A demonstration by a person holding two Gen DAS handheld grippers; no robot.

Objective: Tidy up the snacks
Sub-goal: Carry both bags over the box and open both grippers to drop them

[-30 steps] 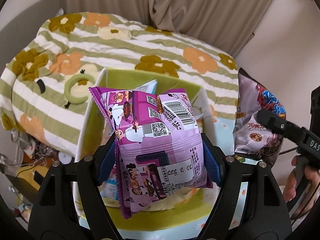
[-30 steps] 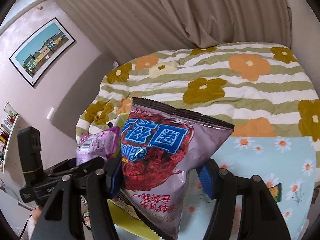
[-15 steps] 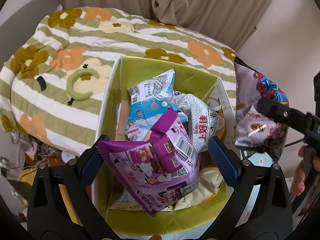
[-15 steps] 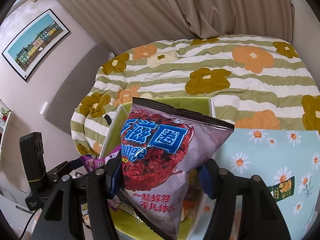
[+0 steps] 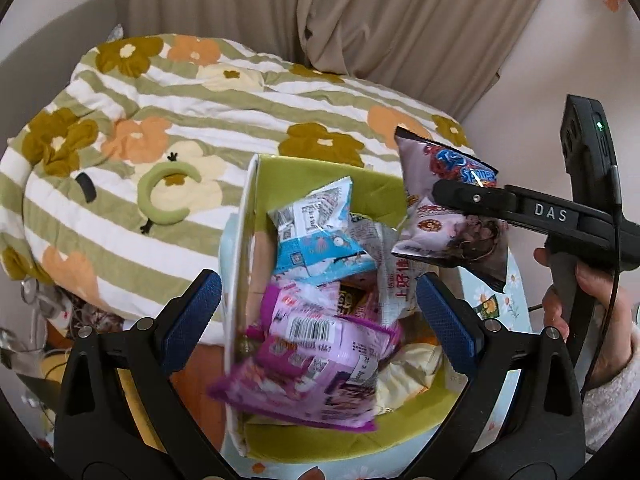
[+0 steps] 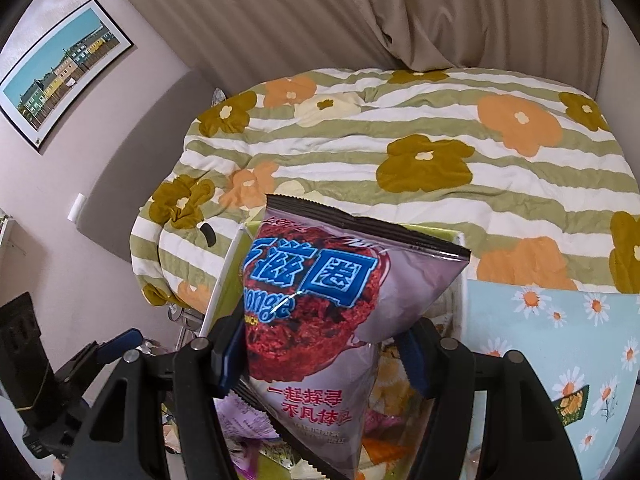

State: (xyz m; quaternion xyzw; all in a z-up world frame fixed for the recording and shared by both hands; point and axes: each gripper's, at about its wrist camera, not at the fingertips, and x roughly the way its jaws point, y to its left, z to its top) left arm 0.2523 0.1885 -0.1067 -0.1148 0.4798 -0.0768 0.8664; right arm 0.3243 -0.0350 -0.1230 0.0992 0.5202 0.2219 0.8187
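Your left claw [image 5: 318, 308] stands wide open with nothing between its blue pads [image 5: 192, 312]. Just below it the purple snack packet [image 5: 308, 364] lies tilted in the green box [image 5: 320, 440], barcode side up, blurred, touching neither pad. Further toward 12 o'clock in the box sit a blue-and-white packet [image 5: 316, 232] and a white packet with red lettering [image 5: 396, 280], with a pale yellow packet [image 5: 408, 372] at about 4 o'clock from the purple one.

Your right claw [image 6: 324, 354] is closed on the mauve chip bag [image 6: 320, 308], its pads pressing the bag's two sides around mid-height; the bag stands upright, dark serrated top edge at 12 o'clock. In the left wrist view the same chip bag [image 5: 452, 208] hangs over the box's rim at 2 o'clock, and your right hand [image 5: 592, 304] grips the handle at 3 o'clock.

The box sits on a daisy-print surface [image 6: 560, 328], which shows at 3 o'clock in the right wrist view. Beyond the box at 12 o'clock lies the striped floral bed [image 6: 400, 152], with beige curtains [image 6: 360, 8] behind it and a framed picture [image 6: 60, 68] on the wall at 10 o'clock.
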